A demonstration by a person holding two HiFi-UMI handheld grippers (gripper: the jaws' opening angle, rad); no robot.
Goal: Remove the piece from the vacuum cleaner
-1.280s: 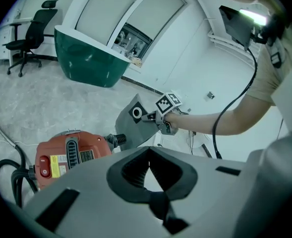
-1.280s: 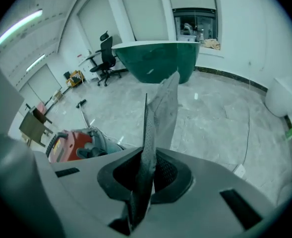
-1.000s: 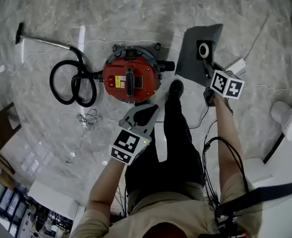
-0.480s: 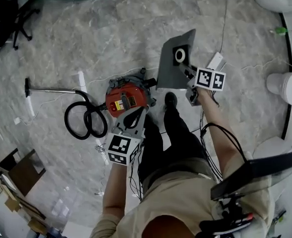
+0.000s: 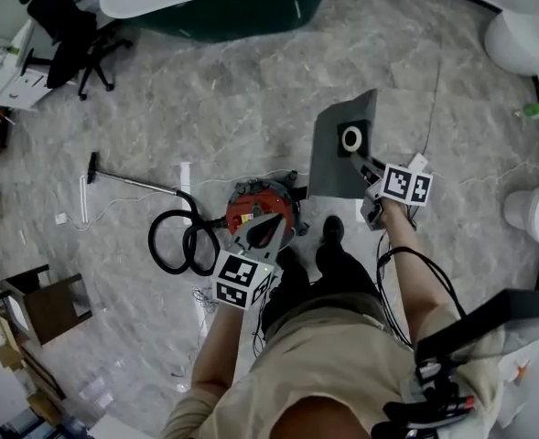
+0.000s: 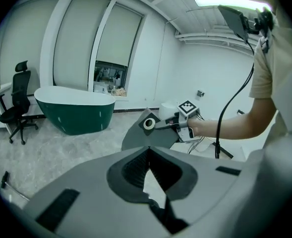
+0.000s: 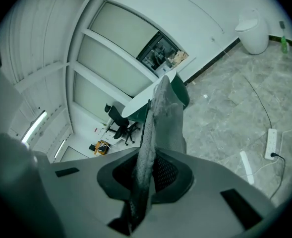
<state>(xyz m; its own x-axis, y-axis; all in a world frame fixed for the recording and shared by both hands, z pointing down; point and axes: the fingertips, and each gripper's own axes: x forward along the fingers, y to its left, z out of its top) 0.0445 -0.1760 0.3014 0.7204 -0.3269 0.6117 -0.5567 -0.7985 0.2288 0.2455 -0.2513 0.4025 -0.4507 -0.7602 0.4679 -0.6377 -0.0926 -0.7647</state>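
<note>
Right gripper (image 5: 357, 159) jaws clenched on bag (image 5: 331, 167) edge. The bag hangs above the floor (image 5: 205, 99), right of vacuum (image 5: 243, 210). Left gripper (image 5: 270, 220) jaws closed, empty, over vacuum. Wide floor toward tub (image 5: 214, 7).

No words, brands or numbers can be read anywhere. The marker cubes on the left hand-held gripper (image 5: 269, 222) and the right hand-held gripper (image 5: 354, 158) carry only black-and-white square patterns. Any label on the red vacuum cleaner (image 5: 251, 205) is too small to read. The grey dust bag (image 5: 335, 167) shows only a plain white ring.
</note>
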